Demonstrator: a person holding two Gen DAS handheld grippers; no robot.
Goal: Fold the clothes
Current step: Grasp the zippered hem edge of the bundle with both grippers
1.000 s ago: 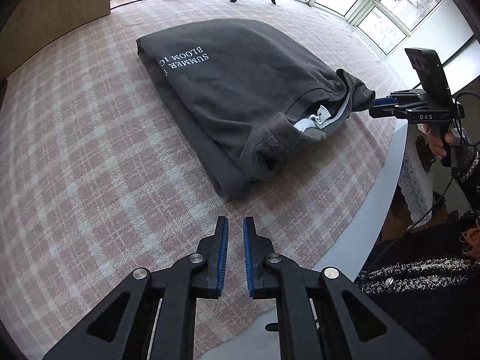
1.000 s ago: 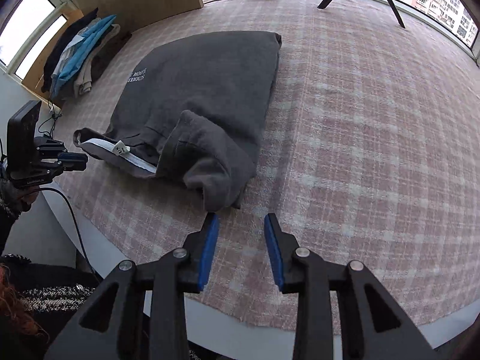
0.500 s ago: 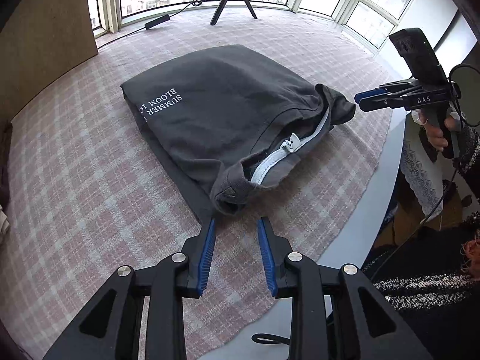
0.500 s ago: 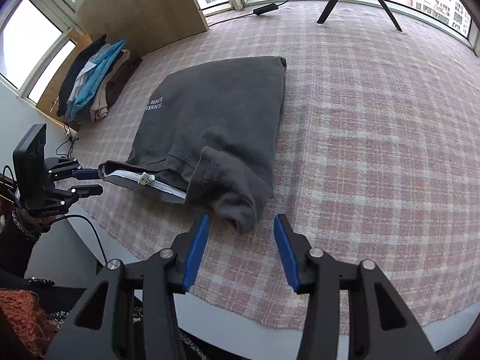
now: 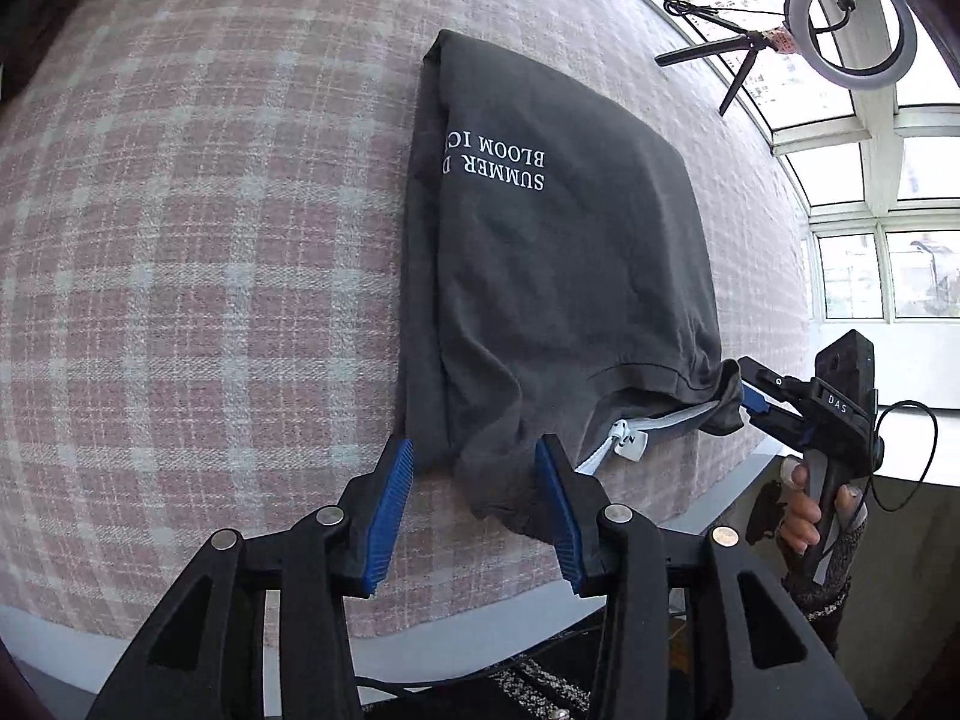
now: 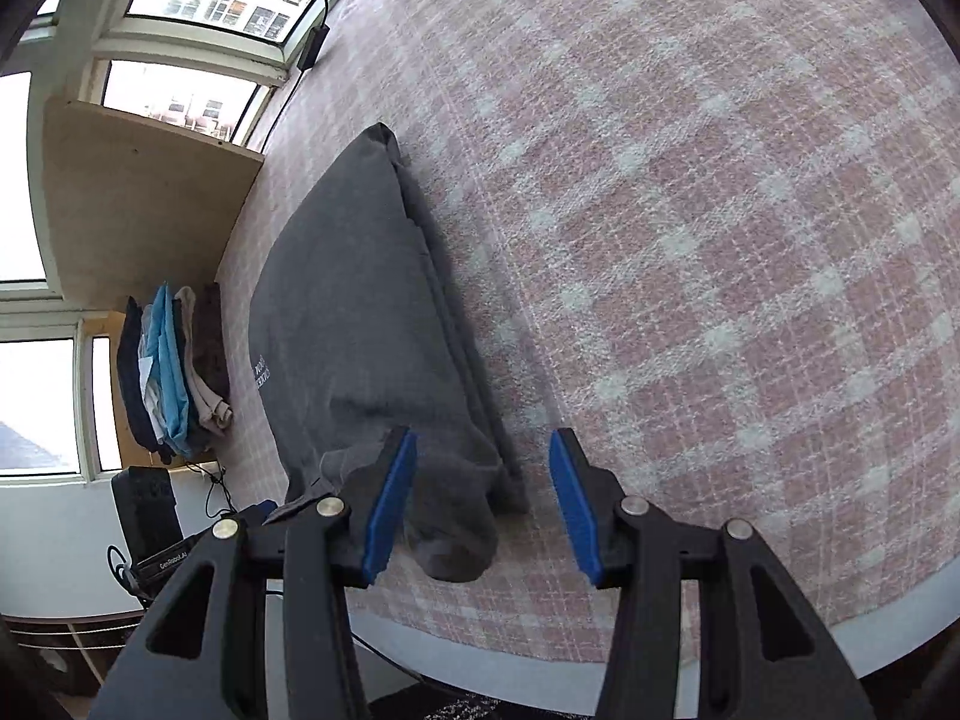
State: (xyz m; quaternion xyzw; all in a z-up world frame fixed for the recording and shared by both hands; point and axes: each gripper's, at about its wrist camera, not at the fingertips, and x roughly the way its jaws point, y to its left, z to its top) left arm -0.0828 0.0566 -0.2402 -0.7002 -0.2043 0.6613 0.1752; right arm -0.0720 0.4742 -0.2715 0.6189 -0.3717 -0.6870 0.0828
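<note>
On the desk (image 5: 180,252), covered by a pink plaid cloth, lies a dark grey folded garment (image 5: 558,276) near the front edge. Compared with half a second ago, both tools have closed in on it and their fingers stand wider.

Left hand-held gripper (image 5: 474,504): jaws apart, straddling the near left corner of the garment, where a rolled grey cuff sits between the blue pads; no clamping is visible. In the previous left view the same corner lay just ahead of the fingertips.

Right hand-held gripper (image 6: 486,495): jaws apart, with the opposite rolled corner of the garment lying between them, nearer the left pad. From the left view, its tips touch the bunched fabric at the garment's right corner.

Garment condition: folded into a rough rectangle, white lettering "SUMMER BLOOM" on top, upside down to the left camera. Its near edge is untidy, with a white collar lining and label (image 5: 627,441) exposed. A stack of clothes (image 6: 171,372) sits at the desk's far left side.
</note>
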